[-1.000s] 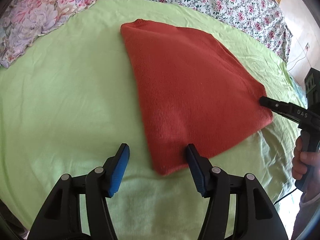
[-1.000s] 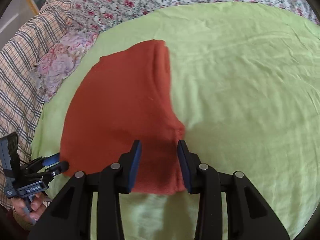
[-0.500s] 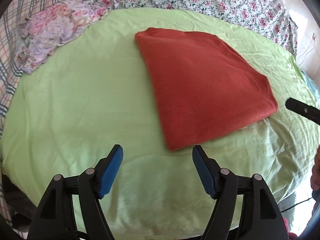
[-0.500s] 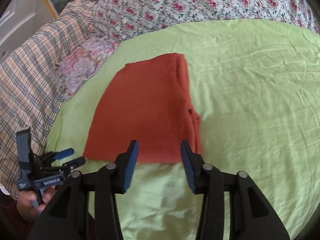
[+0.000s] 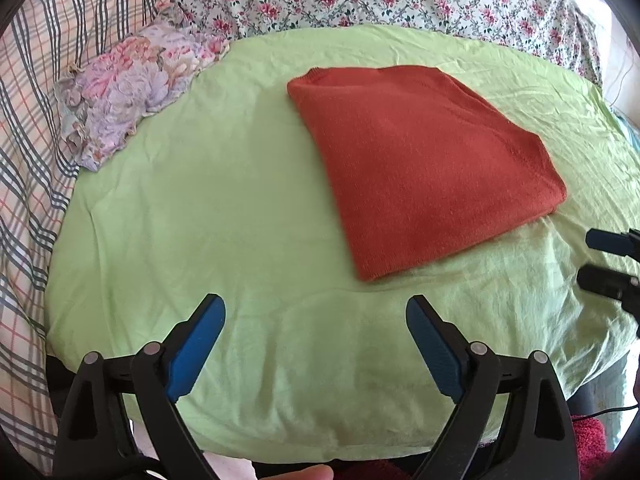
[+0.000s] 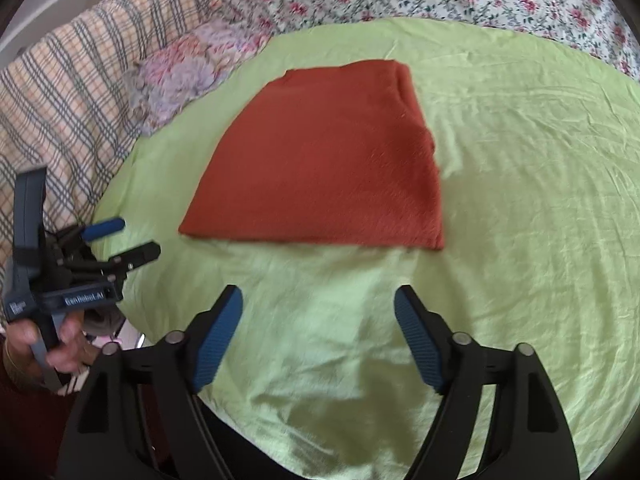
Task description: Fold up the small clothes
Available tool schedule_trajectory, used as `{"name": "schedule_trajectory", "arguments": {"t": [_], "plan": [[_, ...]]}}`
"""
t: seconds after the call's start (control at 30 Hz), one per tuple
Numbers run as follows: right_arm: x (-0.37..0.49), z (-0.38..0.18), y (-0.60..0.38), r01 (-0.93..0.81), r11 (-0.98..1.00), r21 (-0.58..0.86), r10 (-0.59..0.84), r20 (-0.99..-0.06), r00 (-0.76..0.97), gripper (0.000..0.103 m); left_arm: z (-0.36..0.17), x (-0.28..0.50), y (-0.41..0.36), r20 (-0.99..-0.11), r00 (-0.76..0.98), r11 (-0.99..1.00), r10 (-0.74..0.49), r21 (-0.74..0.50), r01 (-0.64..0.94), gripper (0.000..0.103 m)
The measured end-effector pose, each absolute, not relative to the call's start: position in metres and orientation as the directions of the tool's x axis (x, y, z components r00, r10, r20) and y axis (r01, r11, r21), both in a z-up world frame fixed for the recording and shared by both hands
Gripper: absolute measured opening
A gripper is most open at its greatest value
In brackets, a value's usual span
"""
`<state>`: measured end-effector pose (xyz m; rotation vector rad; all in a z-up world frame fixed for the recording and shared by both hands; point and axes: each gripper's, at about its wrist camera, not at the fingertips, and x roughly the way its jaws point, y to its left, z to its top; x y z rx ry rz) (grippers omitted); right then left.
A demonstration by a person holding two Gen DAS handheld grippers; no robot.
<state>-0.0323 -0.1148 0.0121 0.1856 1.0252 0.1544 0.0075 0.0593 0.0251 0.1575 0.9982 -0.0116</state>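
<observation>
White lettering "GenRobot.AI" runs along the body of the left gripper [image 6: 124,240].

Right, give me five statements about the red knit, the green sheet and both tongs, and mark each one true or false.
1. The folded red knit garment lies flat on the green sheet. True.
2. The left tongs are clamped on the garment's corner. False: they are open and hold nothing, apart from the garment.
3. The right tongs are open, with only sheet between their fingers. True.
4. A floral cloth lies on top of the red garment. False: it sits apart from it, at the sheet's edge by the plaid blanket.
5. The garment is spread out with both sleeves showing. False: it is folded into a compact shape, no sleeves visible.
</observation>
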Motion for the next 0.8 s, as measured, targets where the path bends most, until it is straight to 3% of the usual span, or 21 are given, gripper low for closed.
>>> {"name": "schedule_trajectory", "arguments": {"t": [0.13, 0.8], "plan": [[-0.029, 0.015, -0.111, -0.054, 0.980, 0.192, 0.192, -0.838, 0.511, 0.087, 0.030, 0.017, 0.063, -0.827, 0.556, 0.989, 0.078, 0.134, 0.060, 0.094], [0.035, 0.031, -0.116, -0.076, 0.982, 0.171, 0.186, -0.833, 0.522, 0.096, 0.034, 0.073, 0.058, -0.845, 0.531, 0.996, 0.066, 0.088, 0.016, 0.095]]}}
